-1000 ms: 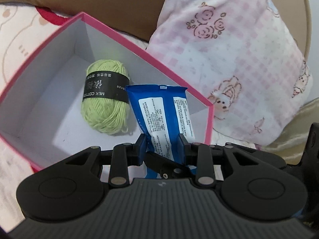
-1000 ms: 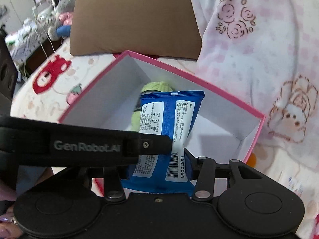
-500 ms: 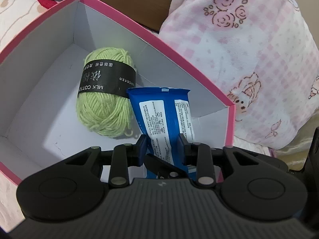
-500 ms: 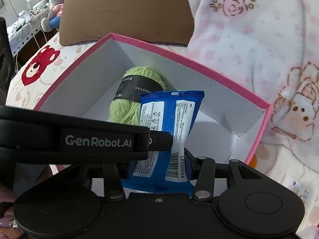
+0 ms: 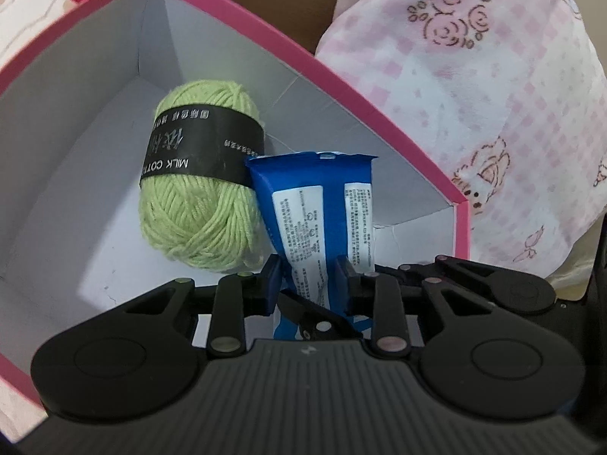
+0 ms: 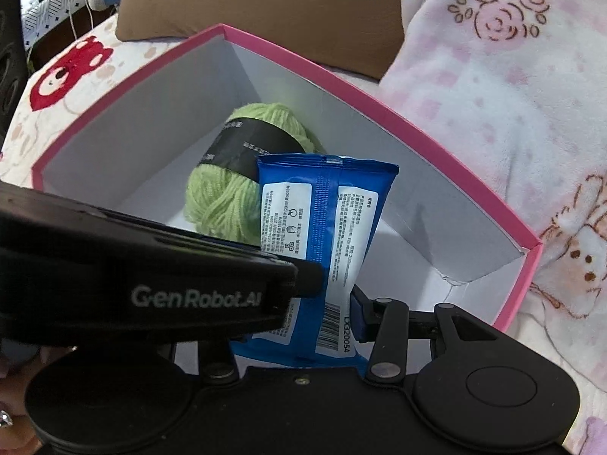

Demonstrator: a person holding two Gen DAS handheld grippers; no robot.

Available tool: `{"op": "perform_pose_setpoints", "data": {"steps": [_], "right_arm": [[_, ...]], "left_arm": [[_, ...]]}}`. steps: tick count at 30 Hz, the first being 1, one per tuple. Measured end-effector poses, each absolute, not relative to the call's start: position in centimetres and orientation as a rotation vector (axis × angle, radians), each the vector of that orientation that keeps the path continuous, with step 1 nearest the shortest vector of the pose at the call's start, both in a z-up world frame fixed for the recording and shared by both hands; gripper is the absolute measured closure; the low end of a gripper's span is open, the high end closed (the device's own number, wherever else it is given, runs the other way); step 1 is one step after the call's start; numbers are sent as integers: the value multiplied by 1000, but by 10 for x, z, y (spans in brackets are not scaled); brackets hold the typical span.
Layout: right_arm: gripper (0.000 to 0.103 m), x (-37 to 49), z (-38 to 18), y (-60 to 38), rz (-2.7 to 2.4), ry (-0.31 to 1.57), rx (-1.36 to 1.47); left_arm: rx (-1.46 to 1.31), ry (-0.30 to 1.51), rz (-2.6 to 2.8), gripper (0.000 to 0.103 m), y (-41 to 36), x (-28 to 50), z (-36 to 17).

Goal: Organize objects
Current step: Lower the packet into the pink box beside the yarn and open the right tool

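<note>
A blue snack packet (image 5: 322, 220) with white label panels is held upright over the open pink box (image 5: 379, 113). My left gripper (image 5: 309, 284) is shut on its lower part. My right gripper (image 6: 326, 314) is shut on the same packet (image 6: 322, 220); the left gripper's black body crosses in front and hides the right gripper's left finger. A green yarn ball (image 5: 201, 178) with a black band lies on the box's white floor, just left of and behind the packet. The ball also shows in the right wrist view (image 6: 235, 185), inside the pink box (image 6: 417, 121).
A pink checked pillow (image 5: 474, 94) with rose and bunny prints presses against the box's right wall. A brown cushion (image 6: 265, 3) stands behind the box. The bed sheet (image 6: 68, 72) with a red bear print lies to the left. Soft toys and a desk are far back left.
Both grippers, still shut on the blue packet, have moved forward and down over the box. The yarn ball and the box walls look larger and nearer now.
</note>
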State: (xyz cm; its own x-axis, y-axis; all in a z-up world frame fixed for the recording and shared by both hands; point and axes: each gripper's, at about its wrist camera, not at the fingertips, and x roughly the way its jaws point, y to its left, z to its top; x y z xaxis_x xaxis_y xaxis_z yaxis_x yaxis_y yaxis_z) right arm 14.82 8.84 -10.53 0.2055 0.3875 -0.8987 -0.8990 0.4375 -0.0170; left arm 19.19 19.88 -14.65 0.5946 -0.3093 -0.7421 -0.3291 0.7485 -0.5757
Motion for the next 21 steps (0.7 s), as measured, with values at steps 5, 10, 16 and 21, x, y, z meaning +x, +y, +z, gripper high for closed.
{"op": "perform_pose_setpoints", "data": {"steps": [5, 10, 16, 21], "right_arm": [[53, 156, -110, 84, 946, 1020, -625], [53, 164, -114, 87, 946, 1034, -656], [49, 170, -116, 85, 1007, 1014, -708], [51, 163, -116, 79, 990, 955, -741]], "left_arm": [[-780, 961, 5, 76, 198, 198, -153], [-798, 959, 25, 77, 200, 202, -158], [-812, 956, 60, 75, 205, 203, -164], [-792, 949, 56, 76, 201, 206, -162]]}}
